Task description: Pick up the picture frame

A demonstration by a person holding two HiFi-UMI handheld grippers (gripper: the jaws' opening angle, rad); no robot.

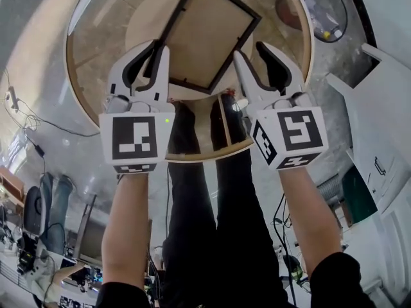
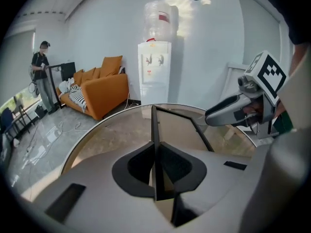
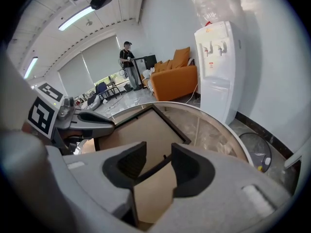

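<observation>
Over round table point(image 1: 96, 66), left gripper point(image 1: 158, 49) clamps black-rimmed tan picture frame point(image 1: 209, 34); right gripper point(image 1: 250, 50) gapes.

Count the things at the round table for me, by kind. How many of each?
Dark rectangular picture frame with a tan middle: 1
Pale grey tongs with black-and-white marker cubes, left tongs and right tongs: 2
Round glass table with a wooden rim: 1
Total: 4
</observation>
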